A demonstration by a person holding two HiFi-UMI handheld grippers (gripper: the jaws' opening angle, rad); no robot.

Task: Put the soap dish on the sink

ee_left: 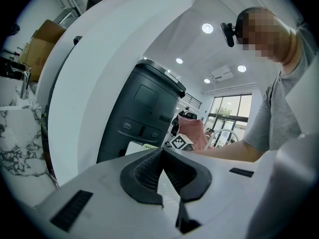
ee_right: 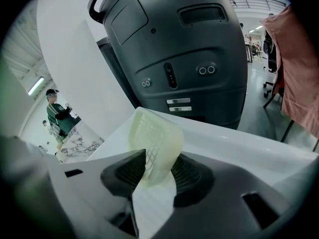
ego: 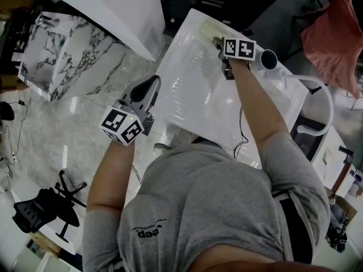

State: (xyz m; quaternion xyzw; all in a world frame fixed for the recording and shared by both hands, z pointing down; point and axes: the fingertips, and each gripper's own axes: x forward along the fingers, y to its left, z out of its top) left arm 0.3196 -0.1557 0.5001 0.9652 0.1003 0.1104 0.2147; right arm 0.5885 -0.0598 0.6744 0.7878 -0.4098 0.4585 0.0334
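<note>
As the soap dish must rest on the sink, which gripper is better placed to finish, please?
Right: the right gripper has the soap dish between its jaws on the sink; the left gripper hangs empty beside it.

The sink's (ego: 187,89) broad white top lies bare across its middle and near edge, leaving open room for a pass. Its far corner is taken by the pale soap dish (ego: 209,29), which stands between the right gripper's (ee_right: 160,156) parted jaws. Just behind that corner a dark grey machine (ee_right: 174,49) rises like a wall. A curved white pipe (ego: 322,103) arches over the sink's right end. On the left, open floor (ego: 79,129) runs between the sink and a marble-patterned block (ego: 57,50).
</note>
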